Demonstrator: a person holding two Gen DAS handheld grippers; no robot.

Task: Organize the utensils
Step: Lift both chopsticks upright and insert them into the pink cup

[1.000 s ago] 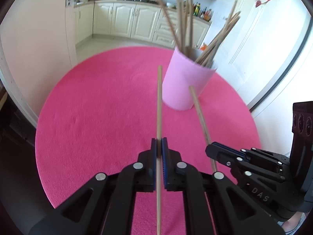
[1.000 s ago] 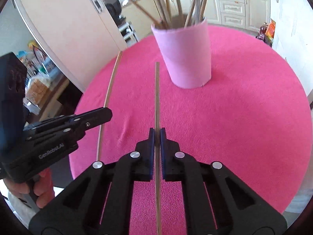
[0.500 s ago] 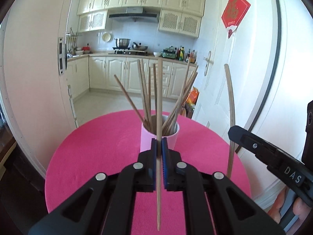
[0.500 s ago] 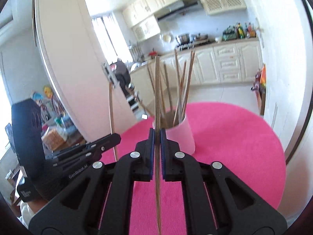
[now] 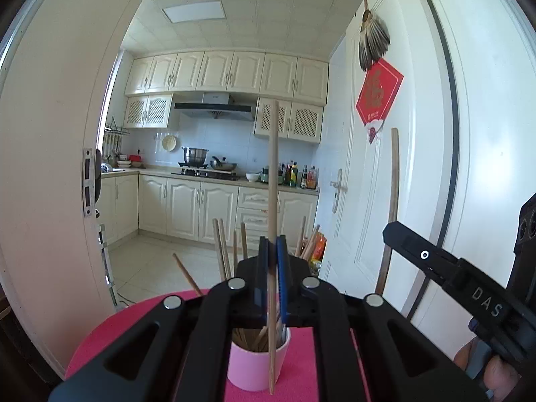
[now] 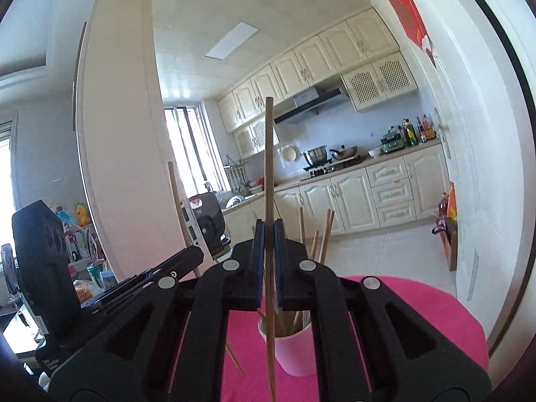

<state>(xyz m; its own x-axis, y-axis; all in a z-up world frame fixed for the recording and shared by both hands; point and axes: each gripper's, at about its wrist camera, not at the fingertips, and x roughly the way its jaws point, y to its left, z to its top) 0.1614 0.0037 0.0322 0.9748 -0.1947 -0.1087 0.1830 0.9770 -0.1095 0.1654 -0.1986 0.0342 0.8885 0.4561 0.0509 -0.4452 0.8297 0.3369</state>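
Kitchen beyond a doorway, cream cabinets and a stove behind; nearer us a round tabletop (image 5: 110,331) under pink cloth.

Left to right in the left wrist view: loose chopstick ends fan out of a pink cup (image 5: 249,366) standing on the cloth. Left claw (image 5: 272,268) pressed together on one chopstick (image 5: 273,174), held upright, its lower end hanging in front of the cup wall, not inside. Further right, the right claw (image 5: 390,231) enters from the side, pinching its own darker chopstick (image 5: 392,184), also upright and off to the side of the cup.

Right wrist view: left claw (image 6: 197,254) at the left with its stick (image 6: 177,201) rising above it; right claw (image 6: 268,251) centre, blue pads shut on the stick (image 6: 268,167); cup (image 6: 294,351) just below and behind, more sticks leaning in it.

We judge both sticks are carried vertical so they can drop end-first into the cup's mouth alongside the others. Neither lower tip is above the rim yet; each needs raising and lining up over the opening before release. Crowded sticks inside could deflect an entry.
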